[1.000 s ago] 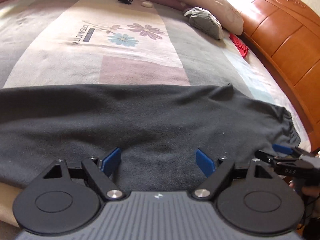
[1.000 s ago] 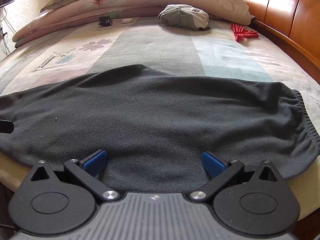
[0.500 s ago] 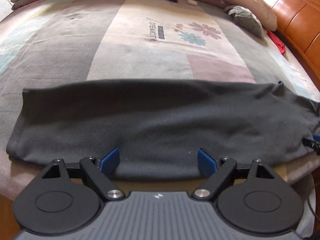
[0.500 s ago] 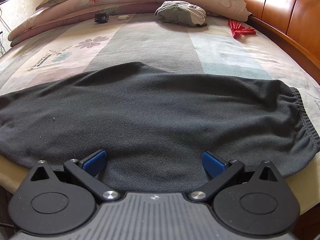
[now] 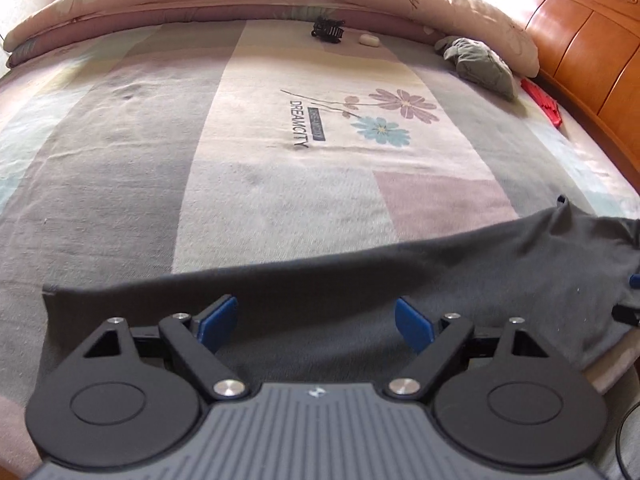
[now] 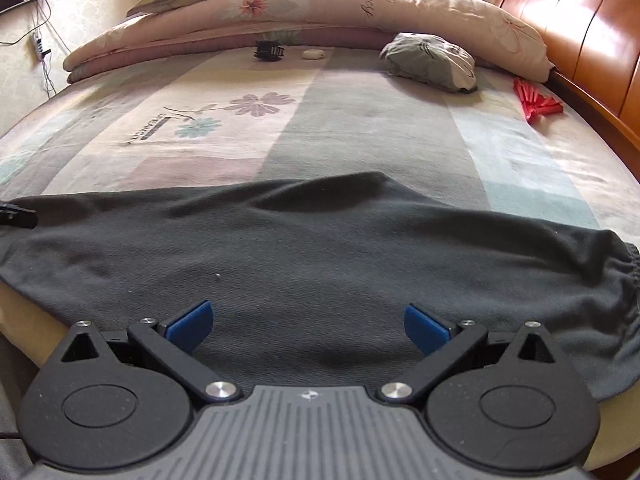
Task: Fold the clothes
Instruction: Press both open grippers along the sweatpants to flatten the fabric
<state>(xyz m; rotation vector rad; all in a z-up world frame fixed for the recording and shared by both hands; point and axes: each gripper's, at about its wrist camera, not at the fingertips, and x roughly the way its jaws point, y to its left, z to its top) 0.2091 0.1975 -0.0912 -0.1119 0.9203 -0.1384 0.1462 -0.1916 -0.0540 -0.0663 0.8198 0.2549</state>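
A dark grey garment lies flat and long across the near edge of the bed. In the right wrist view the same garment ends at the right in a gathered elastic band. My left gripper is open just above the garment's left part, near its cut end. Over the garment's near edge, toward the banded end, my right gripper hovers open. Neither has cloth between its blue pads. The tip of the other gripper shows at the left edge of the right wrist view.
The striped bedspread stretches beyond the garment. At the back lie a rolled quilt, a grey bundle, a red item, a small black object and a white one. A wooden headboard runs along the right.
My left gripper has swung left along the garment, so its cut left end now shows and the banded end has left view. The right gripper has pulled back slightly and stays open.
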